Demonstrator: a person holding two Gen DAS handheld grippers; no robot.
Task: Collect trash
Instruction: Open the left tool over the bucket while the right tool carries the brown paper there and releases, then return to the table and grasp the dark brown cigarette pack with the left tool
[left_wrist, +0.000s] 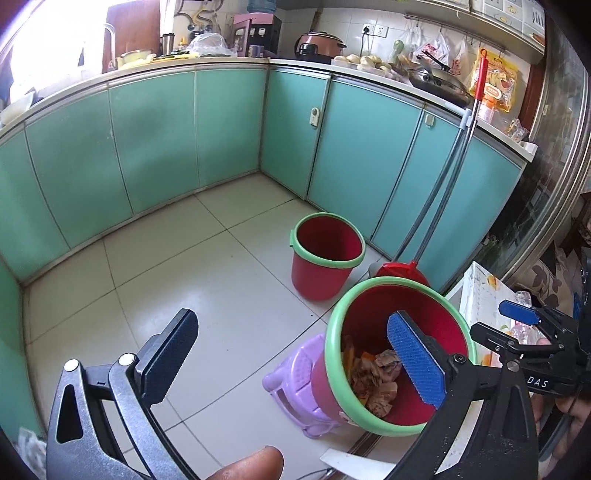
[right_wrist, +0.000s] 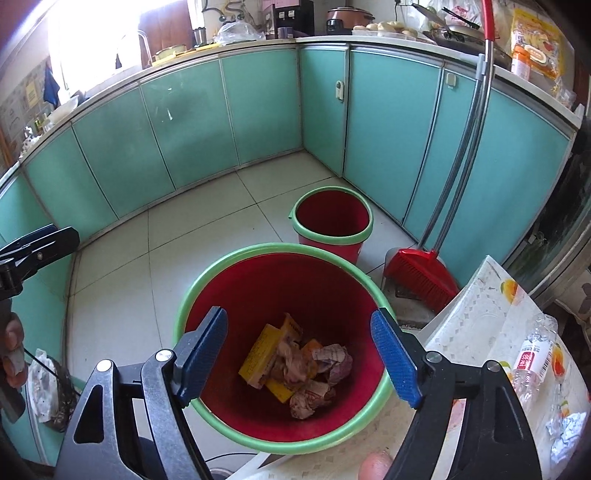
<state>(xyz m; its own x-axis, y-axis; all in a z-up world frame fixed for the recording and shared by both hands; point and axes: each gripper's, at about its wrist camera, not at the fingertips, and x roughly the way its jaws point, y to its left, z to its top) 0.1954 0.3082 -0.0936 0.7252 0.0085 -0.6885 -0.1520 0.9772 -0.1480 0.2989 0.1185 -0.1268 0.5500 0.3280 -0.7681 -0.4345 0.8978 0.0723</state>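
Near bucket (right_wrist: 284, 291): smooth red plastic, matt green rim, holding crumpled paper (right_wrist: 317, 369) and a yellow cardboard box (right_wrist: 258, 354). Floor tiles (left_wrist: 184, 280): glossy, pale glaze; cabinet doors (left_wrist: 147, 136): smooth teal panels in metal frames. Right gripper (right_wrist: 299, 363) pads: ribbed blue, on matt black plastic arms.

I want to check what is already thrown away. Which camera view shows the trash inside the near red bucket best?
The right wrist view: it looks almost straight down into the near red bucket, so the trash lies unobstructed. In the left wrist view the trash is seen at a slant, partly hidden by a blue pad.
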